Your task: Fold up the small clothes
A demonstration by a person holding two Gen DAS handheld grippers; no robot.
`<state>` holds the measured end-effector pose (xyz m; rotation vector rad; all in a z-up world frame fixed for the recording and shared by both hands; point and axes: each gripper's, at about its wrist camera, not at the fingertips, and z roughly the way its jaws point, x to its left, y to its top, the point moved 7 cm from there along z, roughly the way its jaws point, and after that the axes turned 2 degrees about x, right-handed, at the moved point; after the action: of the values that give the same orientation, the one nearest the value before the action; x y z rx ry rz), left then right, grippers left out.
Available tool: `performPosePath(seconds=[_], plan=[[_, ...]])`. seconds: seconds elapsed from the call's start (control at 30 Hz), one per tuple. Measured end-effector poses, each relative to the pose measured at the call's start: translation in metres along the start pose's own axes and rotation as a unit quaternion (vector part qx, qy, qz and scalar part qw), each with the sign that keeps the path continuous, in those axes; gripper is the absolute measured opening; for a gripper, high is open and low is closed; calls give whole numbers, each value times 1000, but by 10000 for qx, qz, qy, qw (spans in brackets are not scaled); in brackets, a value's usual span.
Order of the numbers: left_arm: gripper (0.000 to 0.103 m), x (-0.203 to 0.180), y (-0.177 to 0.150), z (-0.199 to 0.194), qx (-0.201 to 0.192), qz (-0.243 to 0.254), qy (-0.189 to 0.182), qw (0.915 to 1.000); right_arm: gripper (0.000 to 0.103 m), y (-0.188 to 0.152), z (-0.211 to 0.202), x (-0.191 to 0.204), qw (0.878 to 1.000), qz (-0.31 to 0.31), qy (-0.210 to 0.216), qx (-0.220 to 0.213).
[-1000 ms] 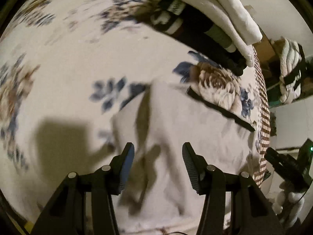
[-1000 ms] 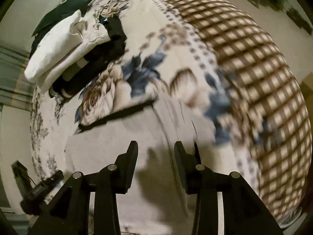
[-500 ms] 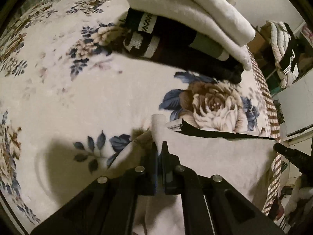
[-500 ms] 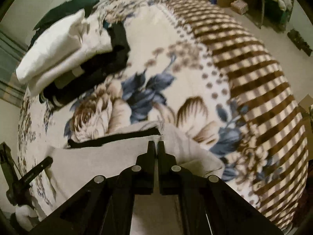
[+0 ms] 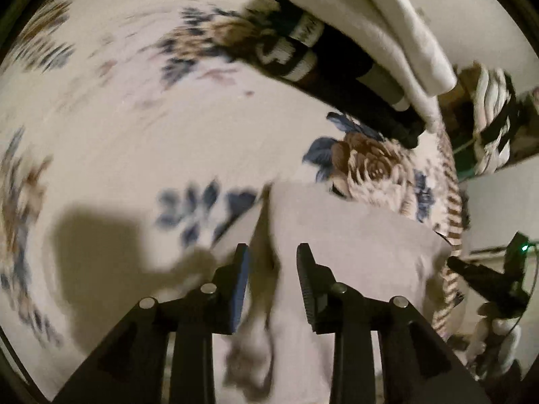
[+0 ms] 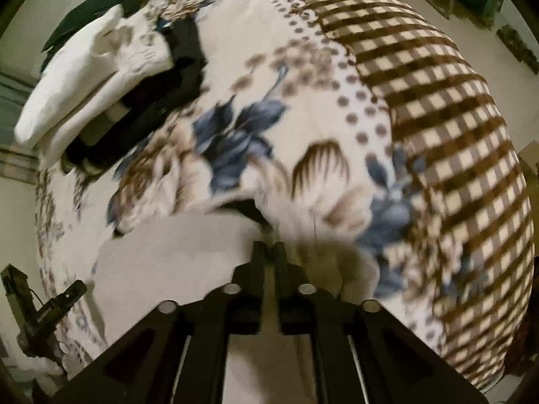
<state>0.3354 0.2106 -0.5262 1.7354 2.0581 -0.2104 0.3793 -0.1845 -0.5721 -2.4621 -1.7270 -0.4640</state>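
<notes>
both grippers, left gripper (image 5: 273, 262) and right gripper (image 6: 268, 252), are opening over one pale garment (image 5: 353, 245).

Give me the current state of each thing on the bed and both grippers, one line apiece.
Grey garment: lying on the blanket, partly folded, edges blurred.
Left gripper: jaws opening, apart over the garment, pads clear of the cloth.
Right gripper: jaws opening, narrow gap, cloth at the tips; grip unclear.
Stack of folded clothes: piled at the far side, white pieces on dark ones.
Floral blanket: spread flat.
</notes>
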Motion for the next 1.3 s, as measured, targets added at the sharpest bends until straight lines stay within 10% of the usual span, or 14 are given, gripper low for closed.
performPosePath(seconds=[0.07,0.37,0.5,0.77,0.93,1.17,1.3], plan=[[27,9,-31,-11,140,-242,-171,9995,43,-22,-13,-1,10000,-29,68,-44],[13,-7,-112,11,570,-35,-387,9976,44,-132,5,-42,9930,779,528,721],[9,4,-115,18,552,90,101,9984,4,-146,15,-56,9896,1182,580,576],[10,42,-116,13,692,-314,496,9959,5,-152,16,-71,9801,1684,814,664],[12,24,-112,-12,497,-465,508,9964,60,-167,-4,-75,9658,2229,1271,378],[81,-25,-94,9,269,37,439,9987,65,-202,33,-75,9225,3190,2168,-123],[83,-50,-92,44,379,303,610,9970,67,-202,49,-74,8926,3608,2534,-938]])
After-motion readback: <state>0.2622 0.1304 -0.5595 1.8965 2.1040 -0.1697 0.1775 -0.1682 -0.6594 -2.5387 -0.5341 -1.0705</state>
